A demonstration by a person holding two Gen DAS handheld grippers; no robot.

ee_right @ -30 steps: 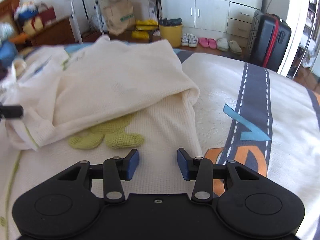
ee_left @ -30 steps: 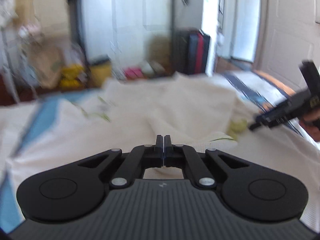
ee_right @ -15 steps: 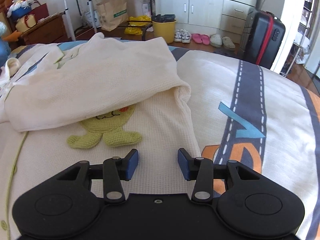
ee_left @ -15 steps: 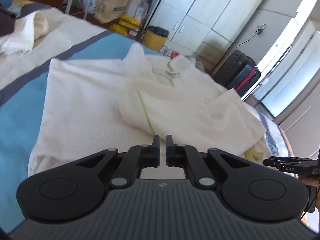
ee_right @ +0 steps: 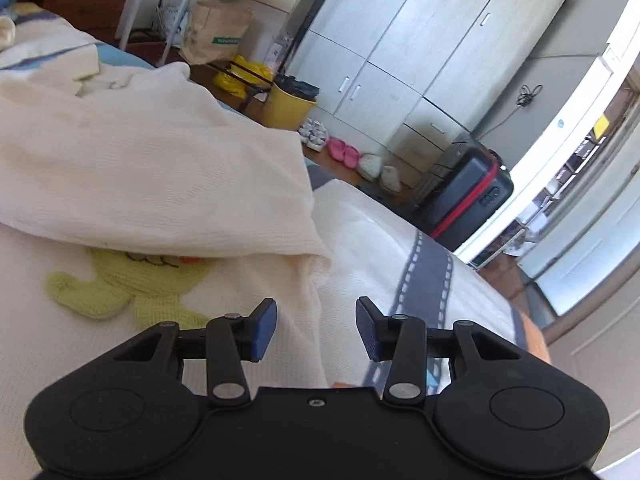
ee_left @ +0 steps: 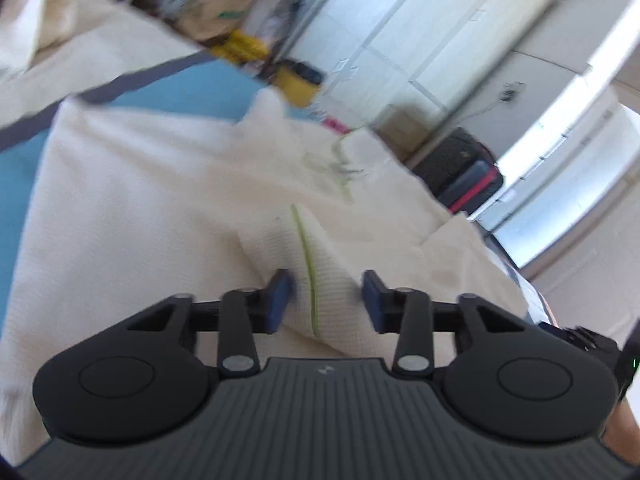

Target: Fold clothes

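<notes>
- The left gripper has its blue pads apart. A raised fold of the cream garment lies between them, and they do not look pressed on it; the view is blurred.
- A thin green stripe runs along that fold toward 12 o'clock.
- The rest of the garment spreads from 9 to 1 o'clock over the bed, which shows blue at 10 o'clock.
- The right gripper is likewise apart and grips nothing. It hangs over the garment's side edge, where the cloth meets the bed cover.
- At 9 o'clock from it, a green knitted figure lies on the lower layer. A folded-over layer of the garment partly covers the figure from above.
- The road-print bed cover runs from 12 to 3 o'clock.
- On the floor past the bed at 12 o'clock stands a yellow bucket with something dark in its mouth; what it is cannot be told.
- A paper bag is at 11 o'clock; its contents are hidden.
- Pink slippers lie at 12 o'clock, and a closed black suitcase stands at 1 o'clock before the wardrobe.
</notes>
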